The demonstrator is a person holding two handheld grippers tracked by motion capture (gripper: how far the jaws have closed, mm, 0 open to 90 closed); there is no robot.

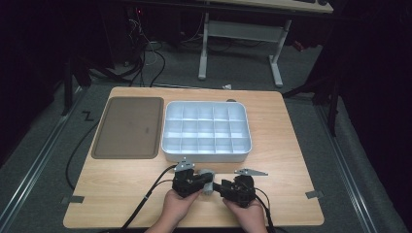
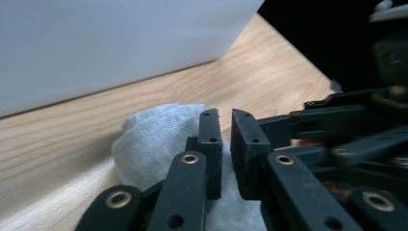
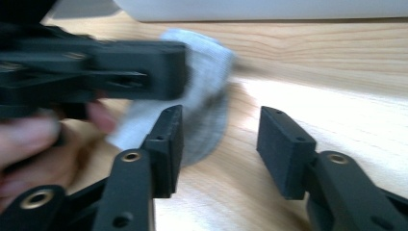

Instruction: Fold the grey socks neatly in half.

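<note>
Jaws of left gripper (image 2: 225, 154) nearly closed beside grey cloth (image 2: 159, 139); right gripper (image 3: 219, 149) gapes.

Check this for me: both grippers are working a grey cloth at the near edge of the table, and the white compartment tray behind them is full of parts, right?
Not quite. The high view shows the white compartment tray with empty cells. The rest stands: the left gripper and right gripper meet at the grey cloth near the table edge.

Both grippers are matte black: the left gripper (image 1: 188, 183) and right gripper (image 1: 239, 188) each have 2 flat rectangular jaws, brass-ringed pivot rivets, small screw holes, a grey 3-cornered plate and a trailing black cable. The forearms are bare.
</note>
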